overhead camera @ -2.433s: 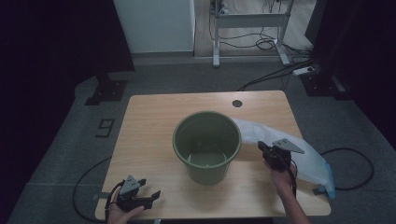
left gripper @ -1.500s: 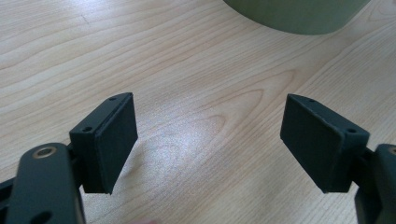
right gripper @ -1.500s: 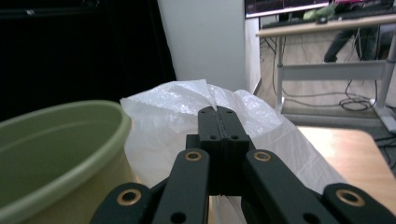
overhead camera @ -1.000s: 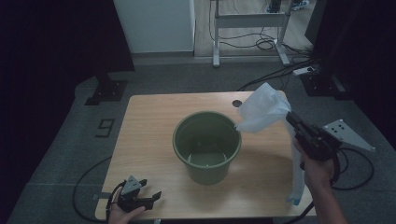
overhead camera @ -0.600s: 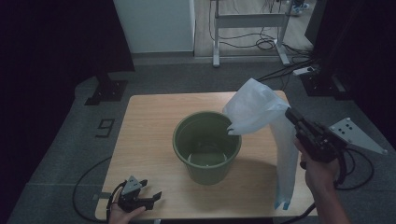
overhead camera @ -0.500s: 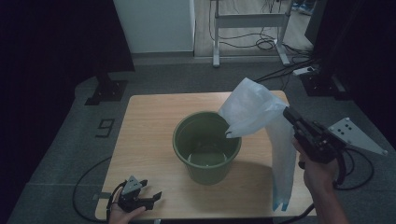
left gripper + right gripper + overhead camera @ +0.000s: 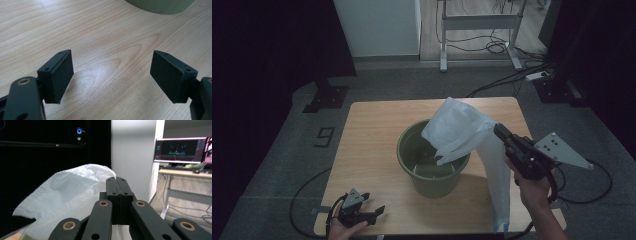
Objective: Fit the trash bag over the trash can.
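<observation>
Right gripper (image 7: pixel 499 131) jaws clamped on white plastic bag (image 7: pixel 462 132) above green bucket (image 7: pixel 432 162); left gripper (image 7: pixel 374 211) jaws apart, resting on counter (image 7: pixel 372 130).

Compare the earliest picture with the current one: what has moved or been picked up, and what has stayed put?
The right gripper, shut on the white plastic bag, has lifted it off the table at the bucket's right and swung its upper part over the green bucket; the rest hangs down beside it. The bucket and the open left gripper stayed where they were.
</observation>
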`<control>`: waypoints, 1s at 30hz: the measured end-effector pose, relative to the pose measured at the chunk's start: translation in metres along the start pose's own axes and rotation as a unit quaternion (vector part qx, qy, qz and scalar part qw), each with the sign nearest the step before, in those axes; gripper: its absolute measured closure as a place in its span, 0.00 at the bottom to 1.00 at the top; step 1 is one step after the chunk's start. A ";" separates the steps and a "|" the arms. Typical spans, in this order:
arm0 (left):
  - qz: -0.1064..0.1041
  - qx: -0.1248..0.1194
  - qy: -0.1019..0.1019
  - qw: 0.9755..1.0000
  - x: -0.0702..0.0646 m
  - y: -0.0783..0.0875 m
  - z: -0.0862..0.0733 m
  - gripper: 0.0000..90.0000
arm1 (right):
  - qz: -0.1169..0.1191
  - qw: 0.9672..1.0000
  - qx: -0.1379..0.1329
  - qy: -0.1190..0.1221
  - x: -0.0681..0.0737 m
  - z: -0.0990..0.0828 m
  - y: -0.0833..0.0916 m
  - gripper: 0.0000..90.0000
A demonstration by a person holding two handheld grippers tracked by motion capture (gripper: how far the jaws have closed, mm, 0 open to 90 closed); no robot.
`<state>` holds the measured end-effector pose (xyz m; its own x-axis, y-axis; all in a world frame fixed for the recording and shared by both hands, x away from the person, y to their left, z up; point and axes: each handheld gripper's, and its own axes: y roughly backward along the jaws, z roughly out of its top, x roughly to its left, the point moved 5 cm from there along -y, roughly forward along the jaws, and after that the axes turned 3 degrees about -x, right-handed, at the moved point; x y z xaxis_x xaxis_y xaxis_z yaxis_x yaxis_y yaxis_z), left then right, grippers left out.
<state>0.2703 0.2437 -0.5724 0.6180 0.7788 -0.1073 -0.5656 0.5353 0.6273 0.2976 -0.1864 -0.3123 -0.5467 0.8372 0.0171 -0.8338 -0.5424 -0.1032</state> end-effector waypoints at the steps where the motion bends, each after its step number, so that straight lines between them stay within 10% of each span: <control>1: 0.000 0.000 -0.001 1.000 0.000 0.000 0.000 0.21 | 0.002 1.000 0.003 -0.002 0.001 -0.003 -0.001 0.99; 30: 0.001 0.003 -0.005 1.000 -0.001 0.000 -0.001 0.21 | 0.073 0.993 0.087 -0.013 0.062 -0.085 -0.036 0.98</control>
<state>0.2696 0.2436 -0.5726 0.6220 0.7768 -0.0985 -0.5633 0.5313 0.6328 0.3007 -0.1089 -0.3921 -0.6624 0.7481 0.0400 -0.7452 -0.6635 0.0669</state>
